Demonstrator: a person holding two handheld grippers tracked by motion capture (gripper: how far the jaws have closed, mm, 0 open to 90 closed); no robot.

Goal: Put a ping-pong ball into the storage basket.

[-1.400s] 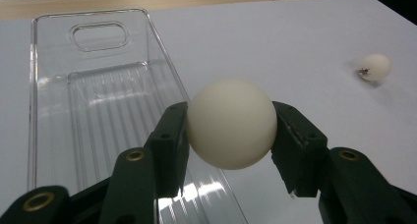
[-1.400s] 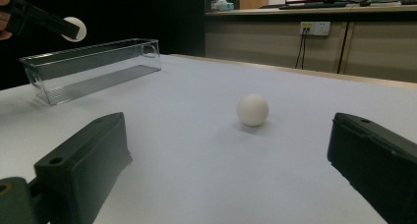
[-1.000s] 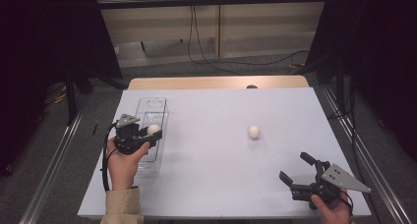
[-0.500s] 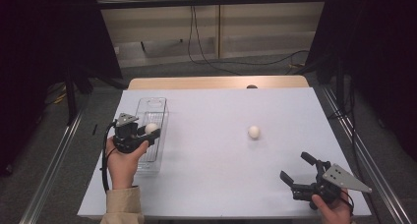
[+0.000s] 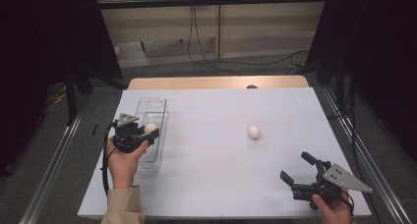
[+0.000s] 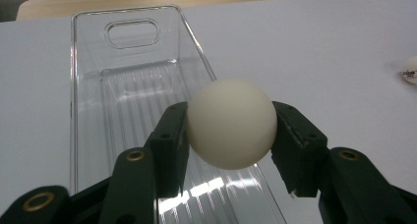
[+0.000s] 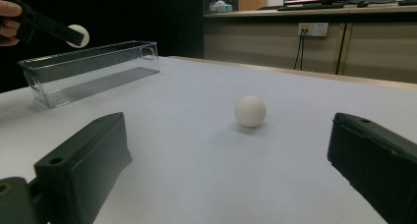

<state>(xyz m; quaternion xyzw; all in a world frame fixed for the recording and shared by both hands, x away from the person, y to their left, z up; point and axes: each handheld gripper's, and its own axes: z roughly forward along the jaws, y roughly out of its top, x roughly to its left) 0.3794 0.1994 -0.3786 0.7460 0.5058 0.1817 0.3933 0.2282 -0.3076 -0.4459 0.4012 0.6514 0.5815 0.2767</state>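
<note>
Your left claw (image 6: 230,150) grips a white ball (image 6: 231,123) between its jaws, held above the clear plastic tray (image 6: 98,116) on the left of the bench (image 5: 221,160). Your right claw (image 5: 298,168) stands wide, holding nothing, near the bench's front right corner. A second white ball (image 5: 253,131) lies on the bench between them, well apart from the tray.
</note>
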